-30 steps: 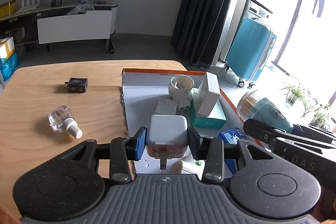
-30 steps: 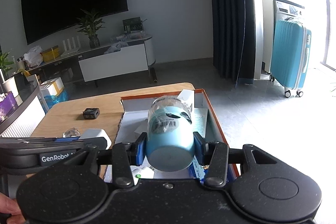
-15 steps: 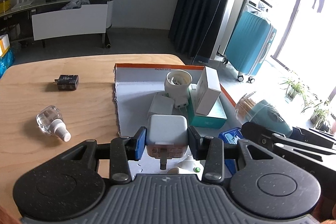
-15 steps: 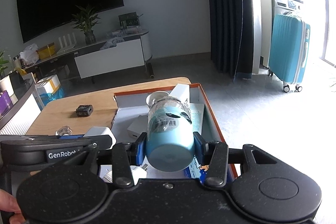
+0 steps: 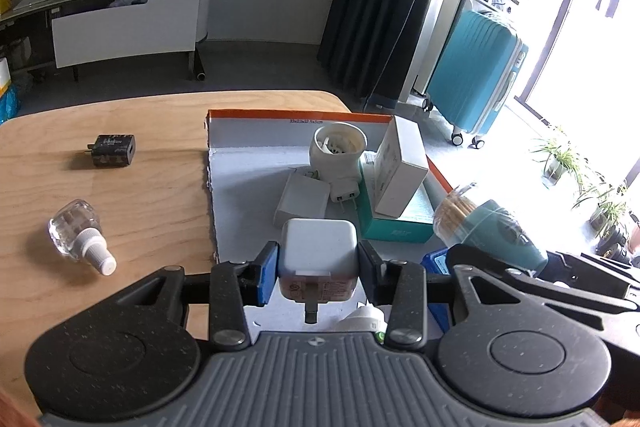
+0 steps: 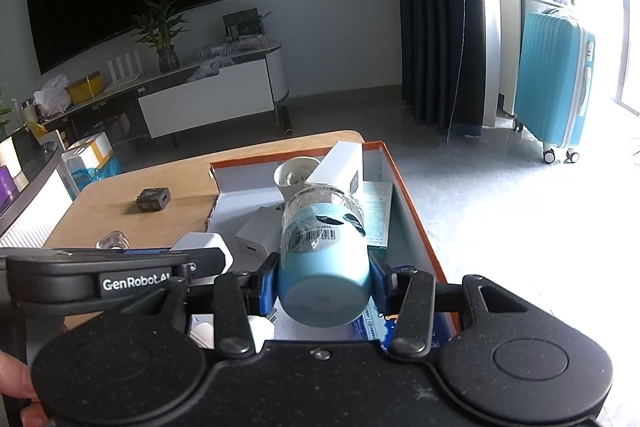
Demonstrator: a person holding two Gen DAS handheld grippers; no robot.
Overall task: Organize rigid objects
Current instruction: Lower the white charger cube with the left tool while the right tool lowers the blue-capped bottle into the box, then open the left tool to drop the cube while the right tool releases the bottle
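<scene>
Left wrist: left gripper [image 5: 318, 273] clamped on a white plug-in charger [image 5: 318, 253], prong facing the camera, held over the near end of the orange-rimmed box [image 5: 276, 115]. Ahead inside the box: flat white adapter [image 5: 302, 201], round white plug [image 5: 338, 151], white carton [image 5: 402, 171] leaning on a teal carton [image 5: 394, 219]. Left of the gripper on the wooden table [image 5: 140, 195]: clear bottle with white cap [image 5: 78, 239]; black adapter [image 5: 113, 150] further ahead.

Right wrist: right gripper [image 6: 323, 285] clenched on a blue toothpick jar [image 6: 322, 267], base toward the camera, clear end pointing into the box [image 6: 416, 223]. Left gripper [image 6: 120, 275] just beside it on the left.
</scene>
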